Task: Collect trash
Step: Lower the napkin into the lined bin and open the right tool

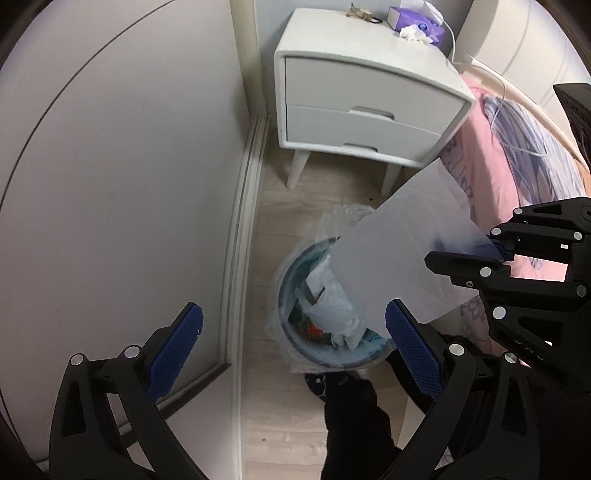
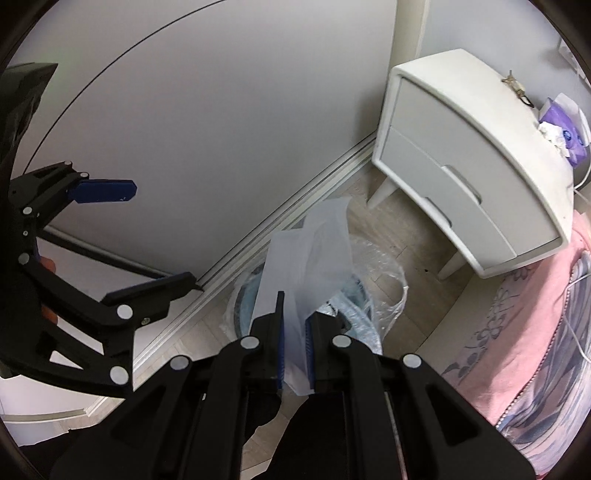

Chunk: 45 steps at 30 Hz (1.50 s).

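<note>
The left gripper [image 1: 293, 350] sits nearest, its two blue pads spread wide with nothing between them, above one round bin [image 1: 295, 343] on the floor. The right gripper [image 2: 295, 332] is clamped on one translucent plastic sheet [image 2: 306, 258], which hangs over that bin. The bin is lined with a clear bag [image 2: 384, 295] and holds crumpled trash. Beyond it stands one white nightstand [image 1: 369, 99] with two drawers, one purple tissue box [image 1: 417, 22] on top; a pink bed [image 1: 491, 177] lies beside it

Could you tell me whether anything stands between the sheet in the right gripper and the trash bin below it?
Nothing visible does. The right gripper holds the translucent sheet directly over the bin, whose mouth lies open, though already full of rubbish. The open left gripper is off to the side.
</note>
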{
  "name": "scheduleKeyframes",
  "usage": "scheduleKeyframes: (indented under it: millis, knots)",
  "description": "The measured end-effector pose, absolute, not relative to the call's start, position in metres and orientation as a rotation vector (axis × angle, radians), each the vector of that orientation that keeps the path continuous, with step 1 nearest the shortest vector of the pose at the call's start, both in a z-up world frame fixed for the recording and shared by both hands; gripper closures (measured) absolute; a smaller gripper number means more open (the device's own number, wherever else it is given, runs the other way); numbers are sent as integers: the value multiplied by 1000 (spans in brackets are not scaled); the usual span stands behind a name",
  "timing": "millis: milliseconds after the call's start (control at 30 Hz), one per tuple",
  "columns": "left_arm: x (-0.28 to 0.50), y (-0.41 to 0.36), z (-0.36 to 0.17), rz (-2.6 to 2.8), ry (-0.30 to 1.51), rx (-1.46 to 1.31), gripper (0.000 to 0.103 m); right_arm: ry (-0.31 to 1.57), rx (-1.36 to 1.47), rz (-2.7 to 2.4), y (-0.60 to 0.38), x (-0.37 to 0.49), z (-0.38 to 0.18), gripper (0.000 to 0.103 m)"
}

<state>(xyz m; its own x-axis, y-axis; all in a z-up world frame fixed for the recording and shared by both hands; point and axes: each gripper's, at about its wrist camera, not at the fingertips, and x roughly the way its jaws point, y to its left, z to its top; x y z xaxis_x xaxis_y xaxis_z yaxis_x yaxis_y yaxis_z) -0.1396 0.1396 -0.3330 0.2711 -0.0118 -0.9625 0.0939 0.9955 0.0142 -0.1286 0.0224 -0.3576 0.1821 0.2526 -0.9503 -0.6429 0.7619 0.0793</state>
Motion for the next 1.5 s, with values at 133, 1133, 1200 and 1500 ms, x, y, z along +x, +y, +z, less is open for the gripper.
scheduleKeyframes:
  millis: [133, 1133, 1200, 1500]
  knots:
    - [-144, 142, -343, -78, 1308, 72, 7, 1254, -382, 661, 26, -135, -372, 93]
    - [-147, 121, -488, -131, 1415, 52, 7, 1364, -432, 657, 18, -134, -513, 93]
    - [-145, 120, -497, -132, 1421, 41, 7, 1368, -443, 654, 17, -130, -525, 93]
    - [-146, 118, -539, -122, 1453, -8, 7, 1416, -454, 644, 12, -117, -573, 93]
